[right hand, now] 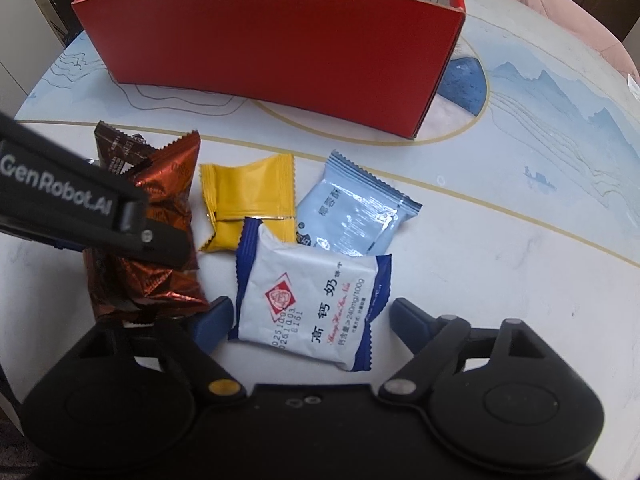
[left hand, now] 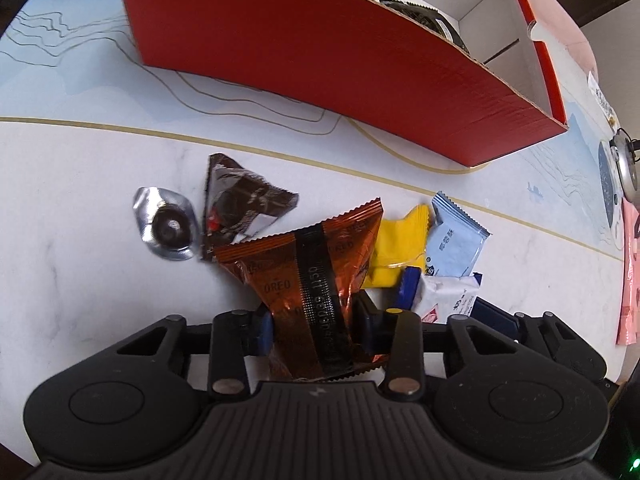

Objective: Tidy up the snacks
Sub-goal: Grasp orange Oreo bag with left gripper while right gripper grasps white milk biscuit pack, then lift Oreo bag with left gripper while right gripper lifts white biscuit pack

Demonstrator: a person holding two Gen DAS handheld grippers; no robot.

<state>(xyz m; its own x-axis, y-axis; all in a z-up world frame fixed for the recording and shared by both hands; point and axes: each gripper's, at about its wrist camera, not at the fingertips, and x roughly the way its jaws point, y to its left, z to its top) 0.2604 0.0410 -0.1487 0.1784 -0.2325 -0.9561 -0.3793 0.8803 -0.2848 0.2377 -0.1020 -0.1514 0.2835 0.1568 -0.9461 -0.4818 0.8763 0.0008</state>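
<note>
My left gripper is shut on a copper-orange Oreo packet, also seen in the right wrist view. My right gripper is open around a white and blue biscuit packet lying on the table. A yellow packet and a pale blue packet lie just beyond it. A dark brown packet and a silver foil packet lie to the left. The red cardboard box stands behind them, open at the top, with a dark packet inside.
The round table has a marble-like top with blue landscape print and gold lines. A pink item and a small metal object lie at the right edge in the left wrist view. A pink cushion is beyond the table.
</note>
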